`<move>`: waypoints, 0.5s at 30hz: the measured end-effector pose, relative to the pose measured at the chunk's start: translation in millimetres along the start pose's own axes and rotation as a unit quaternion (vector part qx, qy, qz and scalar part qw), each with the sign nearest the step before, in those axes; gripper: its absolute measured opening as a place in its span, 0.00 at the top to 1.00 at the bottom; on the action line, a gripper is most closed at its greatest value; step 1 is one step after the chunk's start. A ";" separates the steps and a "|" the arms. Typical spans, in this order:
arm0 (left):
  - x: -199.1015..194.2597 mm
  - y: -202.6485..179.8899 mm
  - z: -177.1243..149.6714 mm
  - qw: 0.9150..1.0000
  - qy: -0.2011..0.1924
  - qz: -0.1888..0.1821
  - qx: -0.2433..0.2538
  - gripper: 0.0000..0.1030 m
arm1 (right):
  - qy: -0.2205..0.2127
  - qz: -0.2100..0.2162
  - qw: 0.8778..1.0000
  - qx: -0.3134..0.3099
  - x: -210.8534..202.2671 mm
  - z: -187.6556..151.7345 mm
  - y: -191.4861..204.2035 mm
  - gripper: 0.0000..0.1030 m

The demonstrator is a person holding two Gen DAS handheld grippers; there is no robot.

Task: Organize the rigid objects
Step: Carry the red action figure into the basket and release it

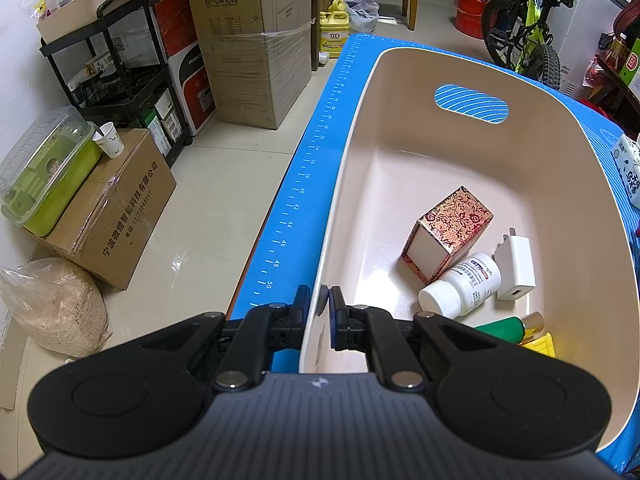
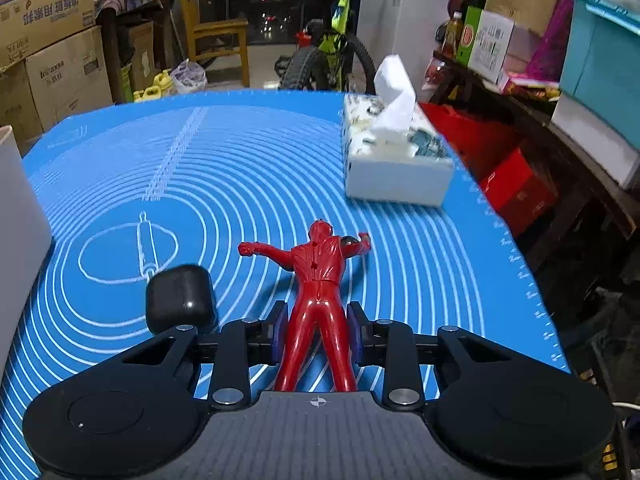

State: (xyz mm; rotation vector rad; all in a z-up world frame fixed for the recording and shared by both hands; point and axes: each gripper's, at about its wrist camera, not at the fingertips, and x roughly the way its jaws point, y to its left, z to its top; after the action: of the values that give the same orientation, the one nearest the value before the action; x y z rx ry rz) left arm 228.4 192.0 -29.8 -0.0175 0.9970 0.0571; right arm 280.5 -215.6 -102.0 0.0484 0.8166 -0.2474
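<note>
My left gripper [image 1: 320,304] is shut on the near left rim of a beige plastic bin [image 1: 400,80], one finger outside the wall and one inside. In the bin lie a red floral box [image 1: 450,232], a white pill bottle [image 1: 460,286], a white charger [image 1: 516,266], a green bottle [image 1: 506,328] and a yellow piece [image 1: 540,344]. My right gripper [image 2: 318,328] is shut on the legs of a red toy figure [image 2: 320,272] lying on the blue mat [image 2: 240,184]. A black earbud case [image 2: 180,302] sits just left of it.
A tissue box [image 2: 396,160] stands on the mat at the far right; it also shows at the edge of the left wrist view [image 1: 628,172]. The bin's wall [image 2: 16,208] is at the left. Cardboard boxes [image 1: 252,40], a rack and a bicycle [image 2: 332,48] surround the table.
</note>
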 end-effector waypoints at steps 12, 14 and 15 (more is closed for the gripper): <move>0.0 -0.2 -0.1 1.000 0.000 0.000 0.000 0.89 | -0.041 0.021 0.999 0.010 -38.3 25.6 3.6 0.62; 0.0 -0.5 -0.1 1.000 0.000 0.000 0.000 0.89 | -0.051 0.033 0.998 0.010 -47.3 30.1 7.7 0.62; 0.0 -0.2 -0.1 1.000 0.000 0.000 0.000 0.89 | -0.056 0.041 0.998 0.010 -52.8 33.1 10.5 0.62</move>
State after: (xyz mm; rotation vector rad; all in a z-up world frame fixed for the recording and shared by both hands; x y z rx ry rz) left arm 228.3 191.8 -29.9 -0.0180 0.9971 0.0568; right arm 272.0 -199.4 -41.4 0.0853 0.6996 -0.1793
